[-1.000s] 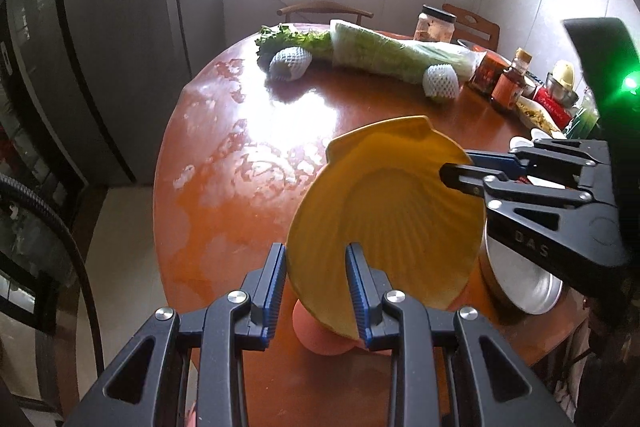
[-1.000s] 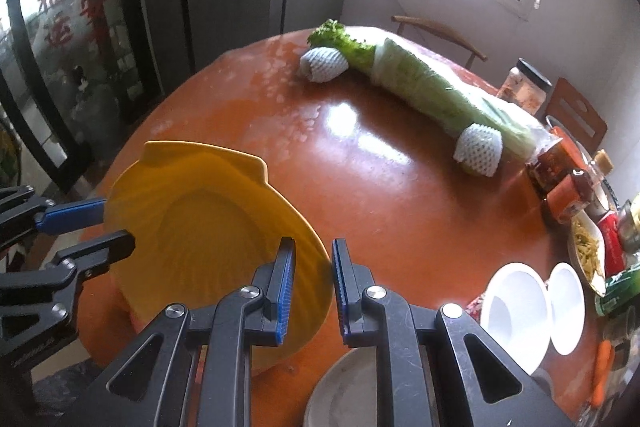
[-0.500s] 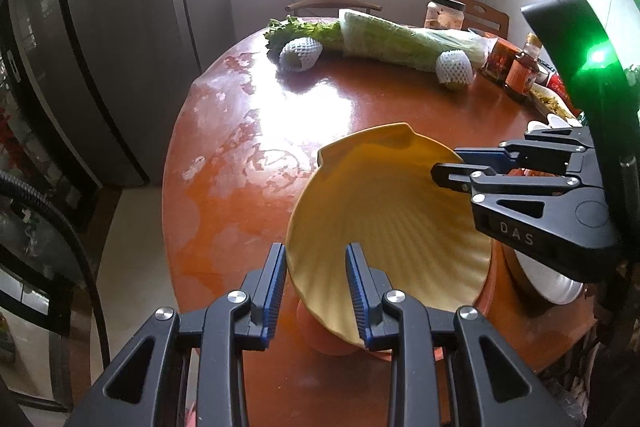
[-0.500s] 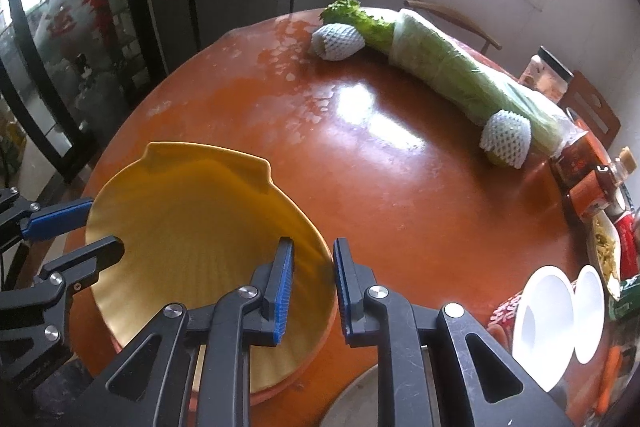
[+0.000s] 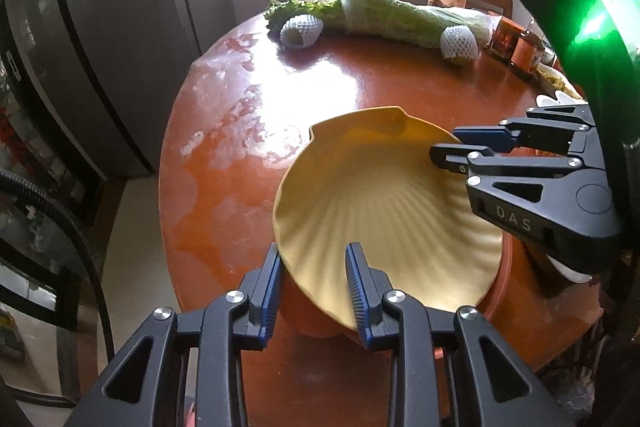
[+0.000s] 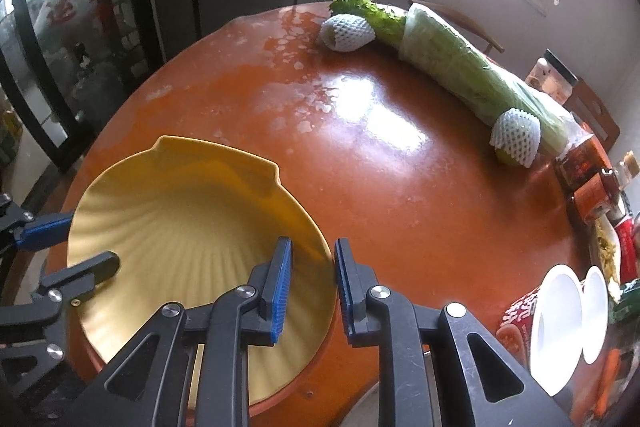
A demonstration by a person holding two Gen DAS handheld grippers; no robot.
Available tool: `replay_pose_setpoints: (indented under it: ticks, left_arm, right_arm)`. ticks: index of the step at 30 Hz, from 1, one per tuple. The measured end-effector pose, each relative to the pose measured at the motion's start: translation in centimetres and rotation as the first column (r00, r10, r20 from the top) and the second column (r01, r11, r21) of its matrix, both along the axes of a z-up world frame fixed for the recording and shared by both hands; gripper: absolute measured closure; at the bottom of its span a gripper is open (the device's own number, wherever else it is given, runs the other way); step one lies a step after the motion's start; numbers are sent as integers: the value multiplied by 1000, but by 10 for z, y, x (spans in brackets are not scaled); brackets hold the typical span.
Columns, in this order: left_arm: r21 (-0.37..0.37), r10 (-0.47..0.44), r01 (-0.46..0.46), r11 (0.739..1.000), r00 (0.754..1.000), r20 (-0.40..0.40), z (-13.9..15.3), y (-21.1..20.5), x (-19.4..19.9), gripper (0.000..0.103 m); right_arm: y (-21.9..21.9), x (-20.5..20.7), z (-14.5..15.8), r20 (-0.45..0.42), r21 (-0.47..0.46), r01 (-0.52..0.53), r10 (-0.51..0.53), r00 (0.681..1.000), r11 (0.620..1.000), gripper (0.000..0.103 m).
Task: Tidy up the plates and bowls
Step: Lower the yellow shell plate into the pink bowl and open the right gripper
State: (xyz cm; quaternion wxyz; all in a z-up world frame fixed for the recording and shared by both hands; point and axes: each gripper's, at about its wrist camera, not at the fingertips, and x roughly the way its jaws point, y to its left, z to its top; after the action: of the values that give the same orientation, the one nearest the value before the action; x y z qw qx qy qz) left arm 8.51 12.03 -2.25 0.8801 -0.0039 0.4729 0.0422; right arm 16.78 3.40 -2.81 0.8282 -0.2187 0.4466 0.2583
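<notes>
A yellow shell-shaped plate (image 5: 384,211) (image 6: 192,227) lies almost flat on an orange dish (image 5: 312,325) (image 6: 308,363) near the round table's front edge. My left gripper (image 5: 314,255) is shut on the plate's near rim; in the right wrist view the left gripper (image 6: 94,243) shows at the plate's left side. My right gripper (image 6: 313,247) is shut on the opposite rim, one pad inside the plate and one outside; in the left wrist view the right gripper (image 5: 444,143) comes in from the right. Most of the orange dish is hidden under the plate.
A wrapped cabbage (image 6: 460,67) and two foam-netted fruits (image 6: 348,33) (image 6: 516,137) lie at the table's far side. Sauce jars (image 6: 592,195) and white bowls (image 6: 560,319) crowd the right edge. A grey dish (image 5: 568,271) sits beside the orange one. A fridge (image 5: 100,47) stands left.
Both grippers have come down with the yellow plate. It went from steeply tilted to nearly flat on the orange dish.
</notes>
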Motion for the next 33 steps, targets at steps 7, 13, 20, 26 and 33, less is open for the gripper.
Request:
replay_pose_setpoints:
  ticks: [7,13,20,26,33]
  left_arm:
    - [-7,-1,1,1000,1000,-2,-4,-2,6,70]
    - [-8,-21,21,1000,1000,8,-5,-9,16,67]
    - [-14,-29,29,999,999,19,-5,-15,33,65]
    - [-17,-34,34,999,999,25,-6,-19,41,63]
    - [-41,-18,19,999,999,39,-7,-17,39,61]
  right_arm:
    - [-4,-1,-5,10,-10,11,-11,1000,1000,81]
    - [-10,3,-6,11,0,29,-29,1000,1000,80]
    - [-26,11,-6,-9,31,73,-73,997,997,79]
    - [-36,15,-9,-33,55,94,-92,995,994,75]
    - [-39,15,-9,-40,81,109,-106,994,991,75]
